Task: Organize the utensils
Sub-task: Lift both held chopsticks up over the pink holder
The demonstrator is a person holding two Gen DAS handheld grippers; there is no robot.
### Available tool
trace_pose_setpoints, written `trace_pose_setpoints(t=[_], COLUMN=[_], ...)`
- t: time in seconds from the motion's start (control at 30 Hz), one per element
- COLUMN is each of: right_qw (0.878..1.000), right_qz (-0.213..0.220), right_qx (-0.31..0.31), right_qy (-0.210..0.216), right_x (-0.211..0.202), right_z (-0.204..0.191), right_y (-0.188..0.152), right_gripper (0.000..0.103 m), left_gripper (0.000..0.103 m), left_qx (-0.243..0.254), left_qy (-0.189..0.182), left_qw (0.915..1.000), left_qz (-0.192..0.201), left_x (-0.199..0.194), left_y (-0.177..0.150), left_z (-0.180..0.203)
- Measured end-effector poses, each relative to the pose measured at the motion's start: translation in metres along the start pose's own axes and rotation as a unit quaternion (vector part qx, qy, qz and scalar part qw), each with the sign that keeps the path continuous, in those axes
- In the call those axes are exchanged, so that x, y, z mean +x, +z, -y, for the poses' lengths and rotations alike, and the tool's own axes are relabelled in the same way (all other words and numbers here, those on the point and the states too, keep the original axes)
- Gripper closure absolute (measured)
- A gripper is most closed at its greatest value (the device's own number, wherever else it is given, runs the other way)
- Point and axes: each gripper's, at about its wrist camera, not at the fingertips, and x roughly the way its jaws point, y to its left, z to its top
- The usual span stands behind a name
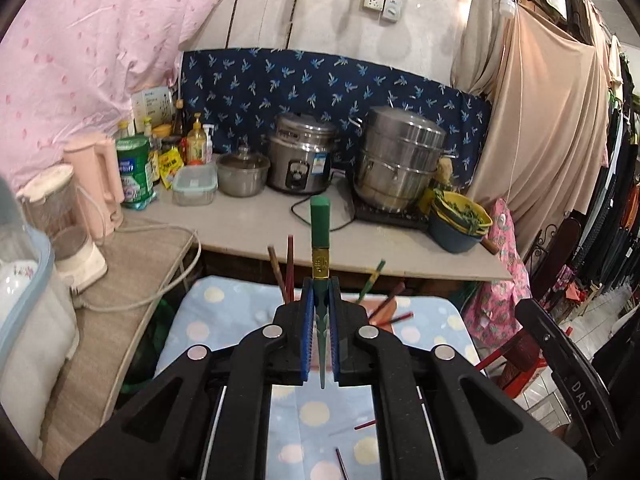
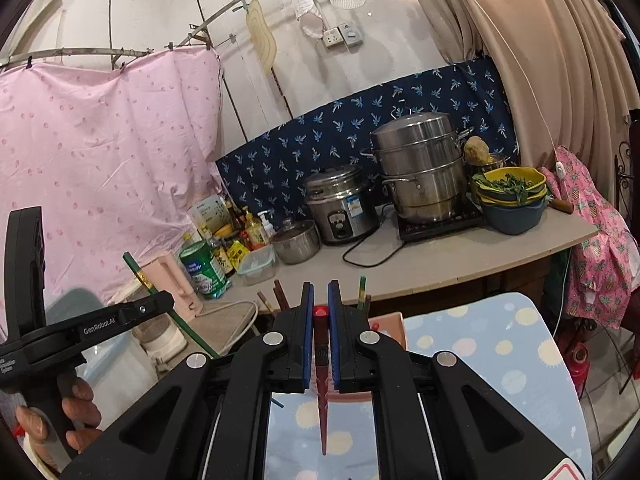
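Observation:
My left gripper point(image 1: 320, 285) is shut on a green chopstick point(image 1: 320, 220) with a gold band, which stands upright between the blue pads. It also shows at the left of the right wrist view as the left gripper point(image 2: 158, 302), held by a hand point(image 2: 80, 412), with the green chopstick point(image 2: 140, 276) slanting through it. My right gripper point(image 2: 320, 289) is shut on a red chopstick point(image 2: 321, 408). Behind both grippers several chopsticks point(image 1: 282, 268) stand in a pink holder point(image 2: 386, 322). Loose red chopsticks point(image 1: 365, 424) lie on the blue dotted cloth point(image 1: 208, 320).
A counter point(image 1: 256, 220) behind the cloth-covered table carries a rice cooker point(image 1: 300, 156), a steel steamer pot point(image 1: 400, 156), stacked bowls with greens point(image 1: 460, 216), bottles and a pink kettle point(image 1: 100, 176). Cords trail over a side shelf point(image 1: 132, 280). Clothes hang at the right.

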Motion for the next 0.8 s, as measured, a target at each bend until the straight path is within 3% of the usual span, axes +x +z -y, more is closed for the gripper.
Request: trace_pose_setpoints(t=[0.23, 0.47, 0.8], right_qw=[0.999, 0.999, 0.999], right_qz=[0.036, 0.048, 0.011], right_qx=[-0.001, 0.0, -0.008], right_qy=[-0.006, -0.019, -0.036], right_x=[0.043, 0.087, 0.141], right_z=[-0.005, -0.002, 0.009], right_y=[0.039, 0.064, 0.044], right_gripper=[0.096, 0.096, 0.096], left_gripper=[0.096, 0.096, 0.096], left_qx=[0.003, 0.004, 0.003], left_qy=[0.015, 0.024, 0.028], left_qw=[0.9997, 0.9997, 0.9993], left_qz=[0.017, 0.008, -0.024], left_x=[0.038, 0.081, 0.124], left_y=[0.032, 0.047, 0.035], left_z=[0.002, -0.006, -0.014])
